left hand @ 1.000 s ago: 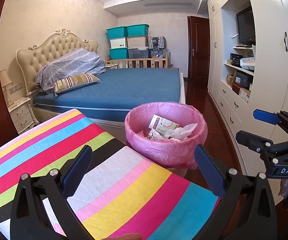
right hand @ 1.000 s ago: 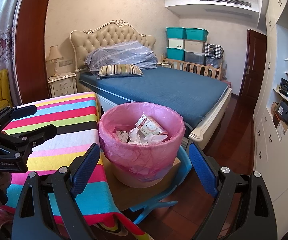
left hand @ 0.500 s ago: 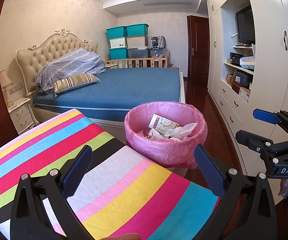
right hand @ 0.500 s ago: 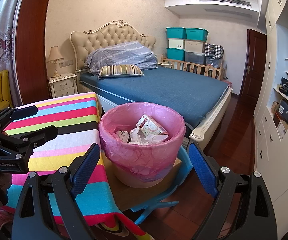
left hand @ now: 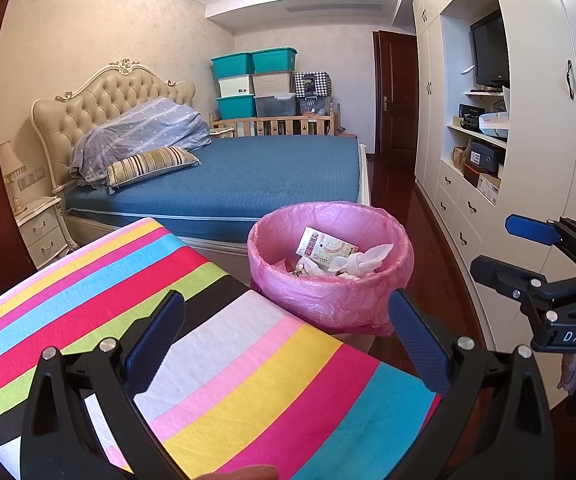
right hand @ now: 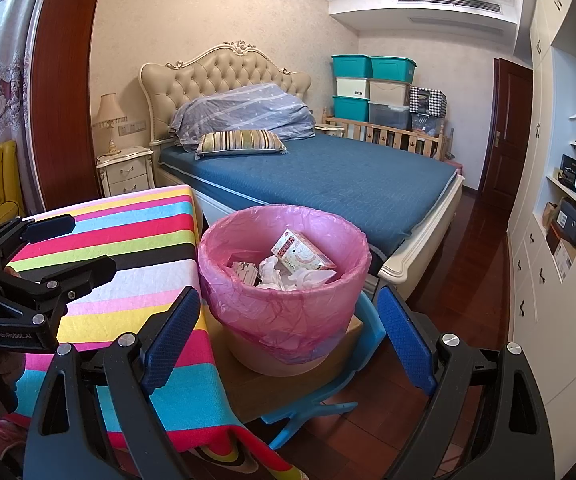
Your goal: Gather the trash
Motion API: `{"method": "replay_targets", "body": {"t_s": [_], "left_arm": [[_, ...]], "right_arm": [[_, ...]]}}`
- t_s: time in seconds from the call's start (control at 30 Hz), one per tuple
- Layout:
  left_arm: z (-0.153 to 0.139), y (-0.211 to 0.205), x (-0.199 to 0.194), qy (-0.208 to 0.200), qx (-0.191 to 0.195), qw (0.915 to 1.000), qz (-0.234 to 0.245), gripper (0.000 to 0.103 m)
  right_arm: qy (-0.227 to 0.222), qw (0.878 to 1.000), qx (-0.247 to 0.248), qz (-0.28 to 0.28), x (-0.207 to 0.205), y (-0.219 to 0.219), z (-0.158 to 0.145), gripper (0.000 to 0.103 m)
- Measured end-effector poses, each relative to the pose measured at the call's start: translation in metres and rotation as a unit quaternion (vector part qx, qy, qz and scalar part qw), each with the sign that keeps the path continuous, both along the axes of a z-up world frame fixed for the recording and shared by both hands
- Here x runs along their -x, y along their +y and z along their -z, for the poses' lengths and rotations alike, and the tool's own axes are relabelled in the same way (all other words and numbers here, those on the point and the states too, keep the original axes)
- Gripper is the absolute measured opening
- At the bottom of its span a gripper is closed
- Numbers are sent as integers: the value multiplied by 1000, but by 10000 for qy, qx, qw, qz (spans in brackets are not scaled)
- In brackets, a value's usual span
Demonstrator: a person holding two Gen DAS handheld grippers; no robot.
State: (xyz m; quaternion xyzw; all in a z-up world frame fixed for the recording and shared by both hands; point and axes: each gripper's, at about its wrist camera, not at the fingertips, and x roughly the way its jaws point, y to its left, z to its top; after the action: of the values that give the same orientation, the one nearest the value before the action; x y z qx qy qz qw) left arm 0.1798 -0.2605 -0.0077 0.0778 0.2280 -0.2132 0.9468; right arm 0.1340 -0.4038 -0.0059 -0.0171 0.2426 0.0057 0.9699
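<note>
A bin with a pink liner (left hand: pixel 329 276) (right hand: pixel 284 304) stands on a cardboard box on a blue stool, beside the striped table. Inside it lie a small printed carton (left hand: pixel 325 249) (right hand: pixel 301 256) and crumpled white tissues (left hand: pixel 361 260) (right hand: pixel 284 274). My left gripper (left hand: pixel 288 340) is open and empty, held over the striped tablecloth (left hand: pixel 168 280) short of the bin. My right gripper (right hand: pixel 291 340) is open and empty, just in front of the bin. Each gripper also shows in the other's view: the right one (left hand: pixel 527 256) and the left one (right hand: pixel 64 244).
A bed with a blue cover (right hand: pixel 327 176) lies behind the bin. White cupboards with shelves (left hand: pixel 487 160) line the right wall, over a dark wooden floor (right hand: pixel 479 264). A nightstand with a lamp (right hand: pixel 126 174) stands left of the bed. Storage boxes (left hand: pixel 254 82) are stacked at the far wall.
Hardly anything has moved. The right wrist view has drifted slightly, so the bin sits a touch further right in it. Both grippers stay open.
</note>
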Motion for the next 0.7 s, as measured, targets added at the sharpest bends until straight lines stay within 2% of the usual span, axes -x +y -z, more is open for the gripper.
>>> {"method": "replay_targets", "body": {"t_s": [0.43,0.7], "left_arm": [[2,0,2,-135,-85,9999,-11,98],[-1,6,2,-121,16,9999,63,98]], "right_arm": [[7,10000,7,-1,-1,1,0,85],[-17,10000,51,-31,-1,5,-2,85]]}}
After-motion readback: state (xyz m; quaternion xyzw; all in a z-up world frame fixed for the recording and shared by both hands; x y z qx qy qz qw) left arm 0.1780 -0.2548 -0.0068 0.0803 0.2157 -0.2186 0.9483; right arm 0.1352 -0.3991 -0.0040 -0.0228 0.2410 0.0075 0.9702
